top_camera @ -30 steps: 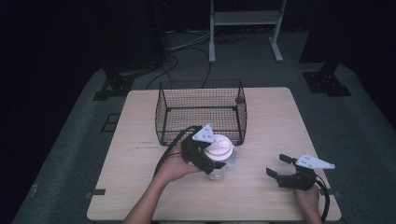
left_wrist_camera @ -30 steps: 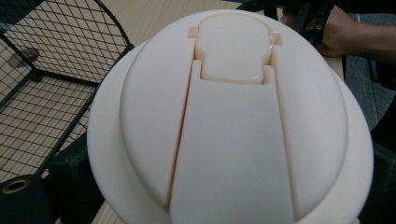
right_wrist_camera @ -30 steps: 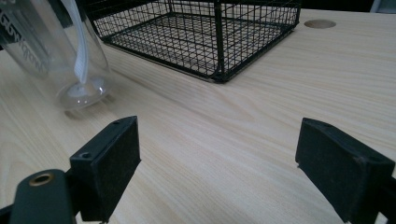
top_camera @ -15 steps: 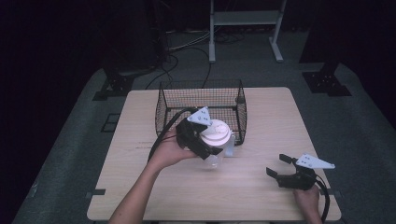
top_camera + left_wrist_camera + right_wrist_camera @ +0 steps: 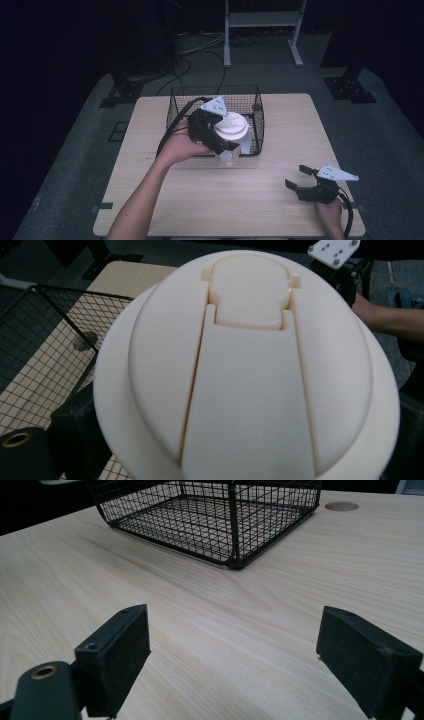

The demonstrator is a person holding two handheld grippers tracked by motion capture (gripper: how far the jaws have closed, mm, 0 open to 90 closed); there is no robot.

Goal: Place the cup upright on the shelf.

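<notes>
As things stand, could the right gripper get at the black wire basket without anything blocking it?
Probably yes. The right gripper sits low near the table's near right corner, jaws open and holding nothing, and bare light wooden tabletop lies between it and the black wire basket. The left gripper with its white-lidded clear jar sits at the basket's front.

Left tool (image 5: pixel 226 145) holds lidded cup (image 5: pixel 231 132) over basket (image 5: pixel 257 107) edge.

Left gripper view: white lid (image 5: pixel 250 370) hides the jar body & most of both jaws. Wire basket (image 5: pixel 215 515) cut off at top edge in right gripper view.
</notes>
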